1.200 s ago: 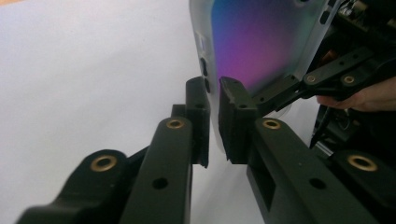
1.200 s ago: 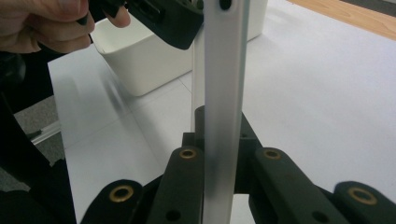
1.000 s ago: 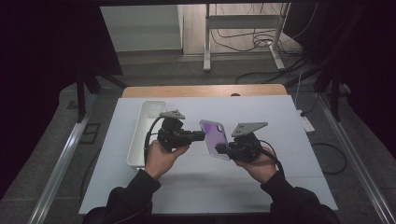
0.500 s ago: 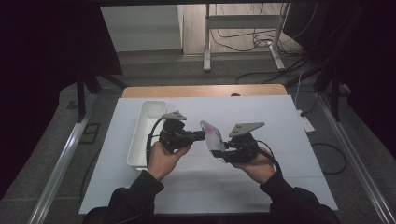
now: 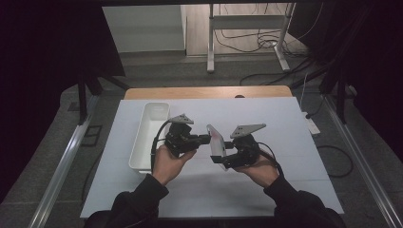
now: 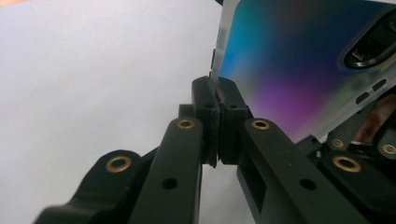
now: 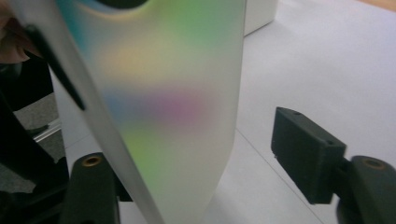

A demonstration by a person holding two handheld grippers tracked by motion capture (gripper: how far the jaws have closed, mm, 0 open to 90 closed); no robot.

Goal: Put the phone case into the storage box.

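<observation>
The thin, flat phone case with an iridescent, rainbow-sheened back and a camera cut-out (image 5: 216, 142) is held up off the white table top (image 5: 285, 123), standing on edge between the two hands near the middle of the table. In the left gripper view its blue-to-purple face (image 6: 299, 70) fills the upper right, and its edge runs down into the closed black jaws.

The left gripper (image 5: 205, 138) is clamped tight on that edge; its two pads meet with only the case's thin rim between them, so it carries the case.

The right gripper (image 5: 223, 156) sits just beside the case's lower end. Its jaws have just been opening: in the right gripper view the case (image 7: 168, 107) stands between them, one pad (image 7: 306, 154) well clear of it on the right, with bare table showing in the gap. The other jaw is mostly hidden behind the case, so contact there cannot be told.

A long white rectangular plastic tray (image 5: 149, 137) lies on the table to the left of the left hand (image 5: 168, 161), apart from the case.
</observation>
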